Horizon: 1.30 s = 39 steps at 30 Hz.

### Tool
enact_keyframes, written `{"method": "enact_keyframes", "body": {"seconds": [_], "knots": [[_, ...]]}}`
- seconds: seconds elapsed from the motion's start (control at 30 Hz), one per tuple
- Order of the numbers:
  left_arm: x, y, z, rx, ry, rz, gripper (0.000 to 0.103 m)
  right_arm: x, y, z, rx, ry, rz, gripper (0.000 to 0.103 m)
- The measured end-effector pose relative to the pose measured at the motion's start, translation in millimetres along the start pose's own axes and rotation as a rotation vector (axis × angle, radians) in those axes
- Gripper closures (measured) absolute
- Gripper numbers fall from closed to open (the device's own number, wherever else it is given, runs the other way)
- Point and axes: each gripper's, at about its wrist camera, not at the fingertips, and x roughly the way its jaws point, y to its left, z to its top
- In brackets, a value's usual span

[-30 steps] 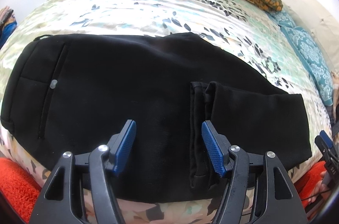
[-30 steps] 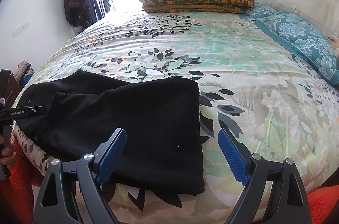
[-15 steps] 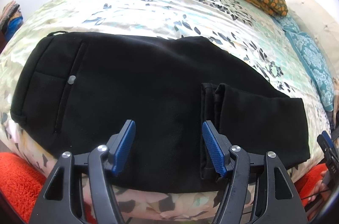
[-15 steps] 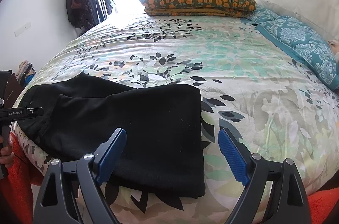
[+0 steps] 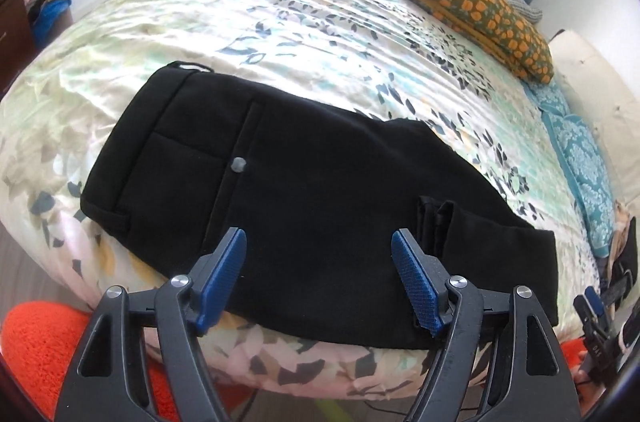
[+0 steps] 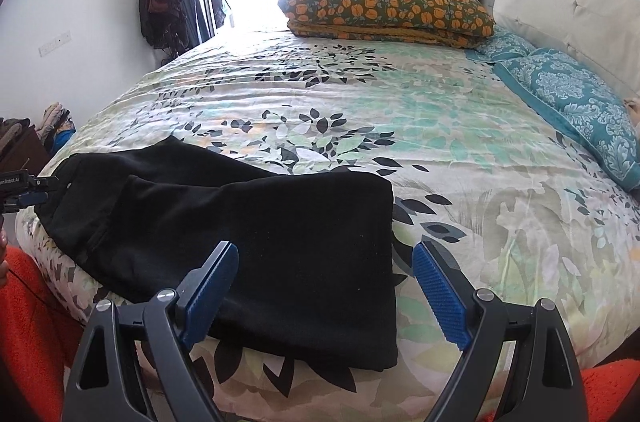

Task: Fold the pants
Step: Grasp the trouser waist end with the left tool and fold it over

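Black pants (image 5: 320, 182) lie flat along the near edge of the bed, waistband to the left, the legs folded back so the hems rest on the thighs at the right. A pocket button (image 5: 239, 164) shows near the waist. My left gripper (image 5: 320, 242) hovers above the pants' near middle, its jaws opening, nothing between them. In the right wrist view the folded leg end (image 6: 280, 242) lies under my right gripper (image 6: 326, 258), which stands open over the fold's right edge and holds nothing. The left gripper's tip (image 6: 24, 188) shows at that view's far left.
The leaf-patterned bedspread (image 6: 400, 126) covers the bed. An orange-flowered pillow (image 6: 384, 10) and teal pillows (image 6: 568, 102) lie at the far end by a cream headboard (image 6: 568, 14). An orange rug (image 5: 36, 334) lies below the bed's near edge. Clothes hang on the left wall.
My left gripper has shifted left along the pants toward the waistband and lifted a little, and its jaws stand wider. The right gripper has barely moved.
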Motion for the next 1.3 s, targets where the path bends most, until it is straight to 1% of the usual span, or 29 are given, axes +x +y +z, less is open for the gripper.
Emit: {"method": "enact_keyframes", "body": {"seconds": [0.03,0.13,0.17,0.23,0.3,0.33,0.37,0.43,0.47,0.5,0.53,0.57,0.6,0.63,0.67,0.7,0.73,0.77,0.87,0.9,0.93,0.97,1.0,1.03,1.07,1.13,1.2,1.23,1.3], "knots": [[-4,9,7,-0.018,-0.01,-0.003,0.026,-4,1,-1,-0.004,-0.004,0.002,0.014],[-28,44,35,-0.082,-0.095,0.027,0.026,-12,0,1,0.007,-0.003,0.011,0.014],[-36,59,45,-0.111,-0.121,0.025,0.025,-14,0,2,0.016,-0.003,0.014,0.014],[-43,90,62,-0.176,-0.132,0.006,0.023,-17,-1,6,0.048,0.004,0.031,0.014],[-37,118,75,-0.217,-0.093,-0.019,0.022,-20,-3,11,0.095,-0.002,0.064,0.014],[-31,127,78,-0.223,-0.068,-0.018,0.022,-21,-3,12,0.109,-0.005,0.077,0.014],[-24,135,81,-0.221,-0.043,-0.014,0.022,-21,-2,12,0.108,-0.009,0.087,0.013],[-5,144,79,-0.211,0.006,-0.019,0.022,-19,4,5,0.059,-0.021,0.078,0.008],[6,146,79,-0.209,0.033,-0.032,0.022,-15,8,-2,0.028,-0.015,0.06,0.007],[17,145,77,-0.208,0.06,-0.049,0.022,-8,10,-9,0.014,0.016,0.042,0.007],[29,144,77,-0.206,0.087,-0.066,0.022,2,10,-13,0.026,0.067,0.042,0.007],[41,142,76,-0.197,0.112,-0.08,0.022,8,8,-14,0.054,0.097,0.071,0.007],[51,139,75,-0.177,0.14,-0.089,0.022,9,6,-13,0.082,0.093,0.105,0.007],[63,135,75,-0.15,0.177,-0.09,0.022,7,5,-11,0.094,0.073,0.113,0.007],[76,132,73,-0.119,0.218,-0.073,0.021,4,6,-9,0.092,0.056,0.103,0.007],[86,130,71,-0.091,0.244,-0.062,0.018,3,8,-7,0.083,0.048,0.096,0.007],[92,130,69,-0.076,0.254,-0.082,0.011,3,9,-6,0.075,0.048,0.097,0.007],[94,130,68,-0.066,0.247,-0.096,0.008,4,11,-7,0.068,0.054,0.098,0.007],[94,129,67,-0.101,0.252,-0.088,0.008,7,15,-10,0.043,0.07,0.092,0.007],[93,127,68,-0.103,0.258,-0.084,0.01,7,16,-10,0.039,0.07,0.09,0.007],[91,125,69,-0.107,0.255,-0.086,0.028,8,16,-10,0.036,0.07,0.09,0.007],[88,124,69,-0.125,0.258,-0.114,0.055,8,16,-9,0.035,0.068,0.091,0.007],[80,124,70,-0.149,0.247,-0.106,0.06,8,16,-9,0.031,0.064,0.092,0.007],[72,125,71,-0.18,0.232,-0.1,0.075,8,16,-9,0.027,0.059,0.092,0.007],[62,127,70,-0.223,0.217,-0.11,0.08,7,16,-10,0.022,0.053,0.092,0.007],[42,125,68,-0.3,0.177,-0.154,0.083,5,15,-10,0.021,0.043,0.094,0.007],[18,107,67,-0.318,0.131,-0.211,0.084,4,12,-10,0.03,0.034,0.1,0.007],[4,94,66,-0.312,0.113,-0.257,0.085,4,9,-9,0.039,0.029,0.102,0.007],[-18,62,64,-0.306,0.106,-0.358,0.085,4,3,-9,0.068,0.019,0.11,0.007]]}}
